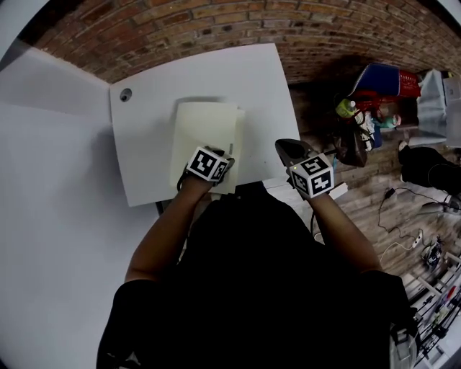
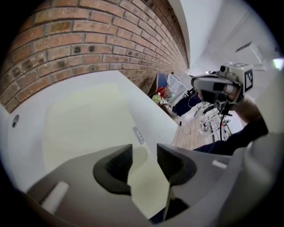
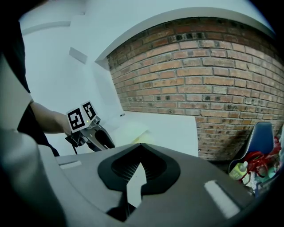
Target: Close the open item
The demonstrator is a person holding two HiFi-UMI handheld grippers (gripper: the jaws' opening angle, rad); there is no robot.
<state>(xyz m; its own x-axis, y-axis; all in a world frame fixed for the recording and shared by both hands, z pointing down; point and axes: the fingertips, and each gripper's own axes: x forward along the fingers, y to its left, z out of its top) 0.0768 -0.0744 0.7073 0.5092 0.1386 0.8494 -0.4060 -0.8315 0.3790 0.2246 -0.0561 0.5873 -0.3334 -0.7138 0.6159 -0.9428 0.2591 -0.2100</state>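
Head view looks down on a white tabletop [image 1: 148,155] set against a brick wall [image 1: 216,21], and lying flat on it is a pale yellow folder [image 1: 205,126], the thing that needs closing. The left tongs [image 1: 212,162] sit at the folder's near edge, just over its lower right corner, and the rest of the folder stretches away ahead of them. From where the pictures stand I cannot tell whether the folder's cover is fully down.

Left gripper view has those tongs [image 2: 144,150] standing apart. The pale folder [image 2: 84,124] shows through the gap and spreads out beyond the tips, but nothing is pinched between them.

The right tongs [image 1: 290,149] hang off to the right of the left pair, near the tabletop's right edge and clear of the folder. Right gripper view shows these tongs [image 3: 140,145] pressed together at the tips with nothing between them. The folder [image 3: 133,128] lies ahead and to their left, beside the left tongs [image 3: 95,137]. A small round hole [image 1: 126,94] sits in the tabletop's far left corner, well beyond both pairs.
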